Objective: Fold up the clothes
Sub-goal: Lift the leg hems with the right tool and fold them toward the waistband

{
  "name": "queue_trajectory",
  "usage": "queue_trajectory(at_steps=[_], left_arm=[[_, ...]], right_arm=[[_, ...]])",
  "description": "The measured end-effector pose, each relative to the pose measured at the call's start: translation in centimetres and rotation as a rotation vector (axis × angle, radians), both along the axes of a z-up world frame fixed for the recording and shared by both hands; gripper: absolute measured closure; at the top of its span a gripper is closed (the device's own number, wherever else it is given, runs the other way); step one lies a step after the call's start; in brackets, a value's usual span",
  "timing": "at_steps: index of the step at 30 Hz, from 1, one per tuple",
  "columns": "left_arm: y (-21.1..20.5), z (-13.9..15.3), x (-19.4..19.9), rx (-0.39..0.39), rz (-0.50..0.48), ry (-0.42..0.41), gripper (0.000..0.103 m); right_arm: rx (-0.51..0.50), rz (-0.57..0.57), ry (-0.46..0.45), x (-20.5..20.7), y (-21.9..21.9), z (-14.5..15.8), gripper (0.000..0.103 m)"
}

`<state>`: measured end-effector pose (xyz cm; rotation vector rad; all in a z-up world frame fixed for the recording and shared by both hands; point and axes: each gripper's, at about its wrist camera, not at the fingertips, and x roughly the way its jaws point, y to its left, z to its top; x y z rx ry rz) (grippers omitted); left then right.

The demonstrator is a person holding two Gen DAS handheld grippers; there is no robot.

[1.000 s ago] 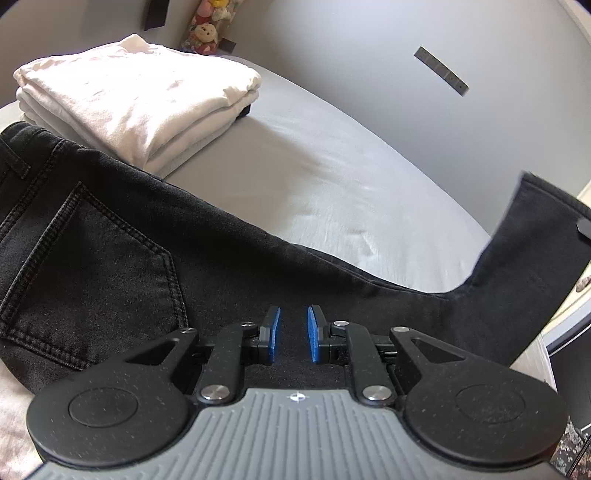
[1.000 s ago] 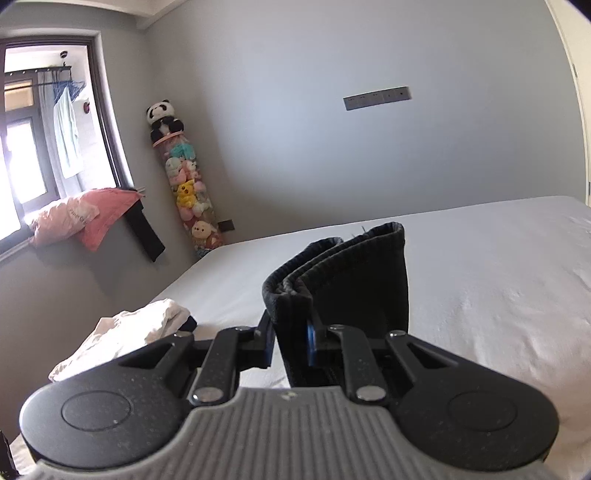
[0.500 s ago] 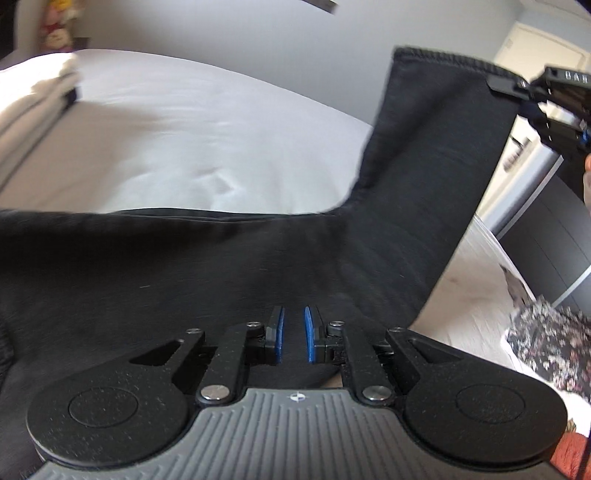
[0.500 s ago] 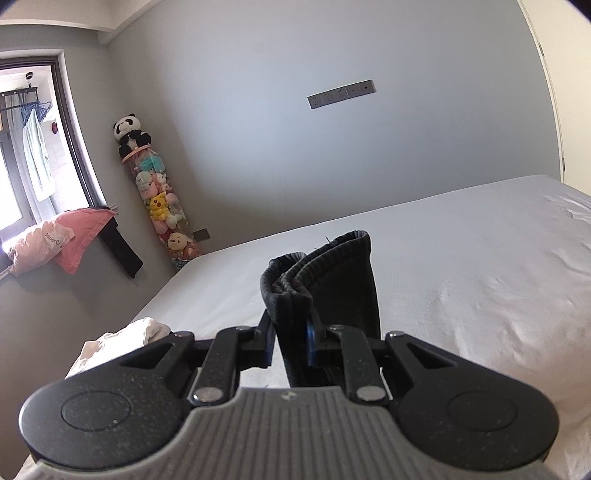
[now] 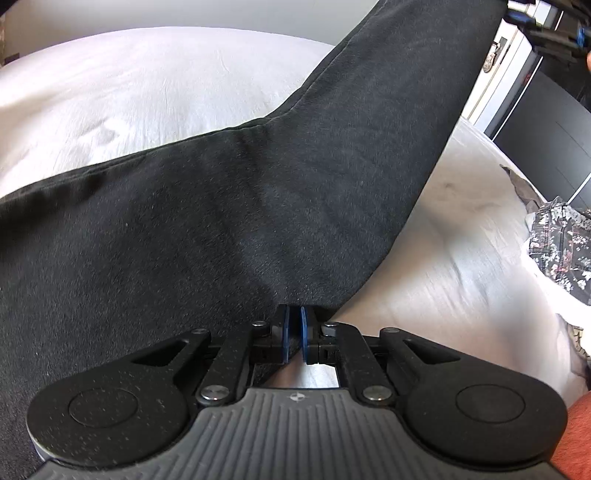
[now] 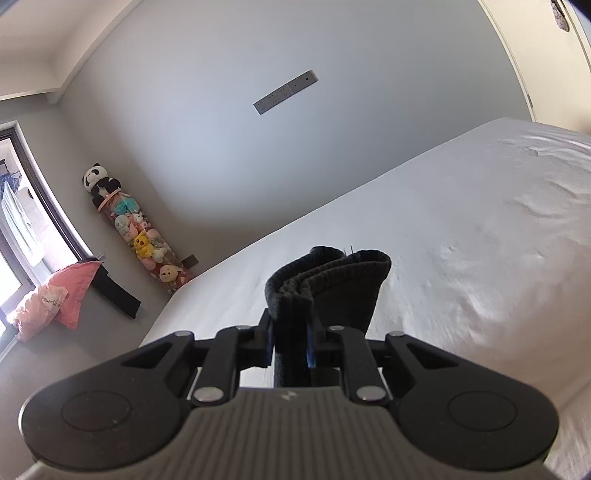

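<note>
From the left wrist camera, the left gripper (image 5: 293, 334) points down at a pair of black jeans (image 5: 221, 206) spread across a white bed (image 5: 155, 77). Its two blue pads (image 5: 283, 332) are closing and stand almost together, with only a thin slit between them. They sit right at the lower edge of the dark cloth, but whether any cloth is pinched between them cannot be told. The jeans fill the left and middle of this view, lying flat on the sheet, and one leg rises steeply to the upper right corner. There the right gripper (image 5: 546, 26), black with a blue pad, holds the leg's end up in the air. A flowered garment (image 5: 557, 240) lies crumpled on the bed at the right edge. A dark cupboard (image 5: 546, 122) stands beyond the bed. From the right wrist camera, the right gripper (image 6: 291, 339) is clamped on the thick folded hem of the jeans (image 6: 328, 288), its fingers only slightly apart with the doubled cloth filling the space between them. The hem sticks up past the fingertips, above the white bed (image 6: 461, 229). Behind is a grey wall (image 6: 221, 129) with a strip of sockets (image 6: 286, 92). A tall clear tube of stuffed toys (image 6: 142, 240) topped by a panda (image 6: 96, 181) leans in the corner. A pink cloth (image 6: 55, 299) lies near a window (image 6: 18, 221) at the left.
</note>
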<state>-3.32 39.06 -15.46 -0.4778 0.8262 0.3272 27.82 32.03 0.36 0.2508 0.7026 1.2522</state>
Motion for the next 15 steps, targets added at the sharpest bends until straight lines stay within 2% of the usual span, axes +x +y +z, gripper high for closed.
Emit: queue_trajectory(at_steps=[6,12,15], left_arm=[[3.3,1.8,1.5,-0.030,0.061,-0.006,0.096],[8.7,1.4,6.5,-0.043,0.097,0.034,0.099],[10.4,0.6,8.7,-0.075,0.082,0.063,0.101]], right_arm=[[0.053,0.060,0.015,-0.3,0.3,0.0,0.084],[0.092,0.133,0.014,-1.3,0.5,0.6,0.084],[0.099,0.172,0.002,-1.8,0.7,0.8,0.084]])
